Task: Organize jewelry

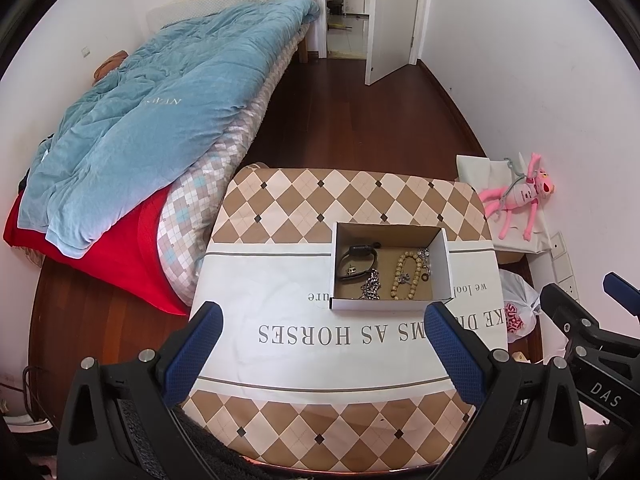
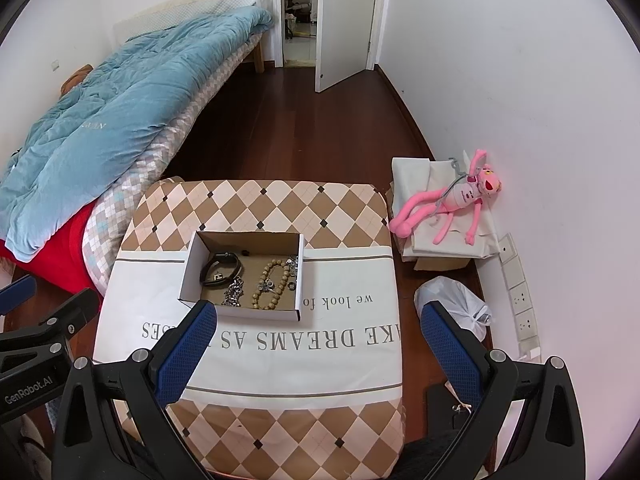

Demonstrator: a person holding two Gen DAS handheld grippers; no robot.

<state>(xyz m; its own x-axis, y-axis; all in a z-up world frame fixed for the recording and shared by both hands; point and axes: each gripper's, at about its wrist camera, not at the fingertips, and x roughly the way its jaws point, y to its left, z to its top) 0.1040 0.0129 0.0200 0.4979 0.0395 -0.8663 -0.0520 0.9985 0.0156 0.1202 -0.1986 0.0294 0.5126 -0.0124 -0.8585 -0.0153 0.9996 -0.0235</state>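
The jewelry all lay inside the cardboard box [image 2: 192, 264] on the cloth-covered table [image 2: 256, 360], including a black band [image 2: 221, 268], bead bracelet [image 2: 271, 285] and silver chain [image 2: 234, 294], while the left gripper [image 1: 323, 322] and right gripper [image 2: 318, 322] hung wide open and empty, so the task looked nearly finished.

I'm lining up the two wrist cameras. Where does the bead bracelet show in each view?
Left wrist: the bead bracelet lies right of centre, in the right half of the box, between the chain and the box's right wall.
Right wrist: the bead bracelet sits left of centre, again right of the chain inside the box.
Shared landmark: the pink toy by the right wall.
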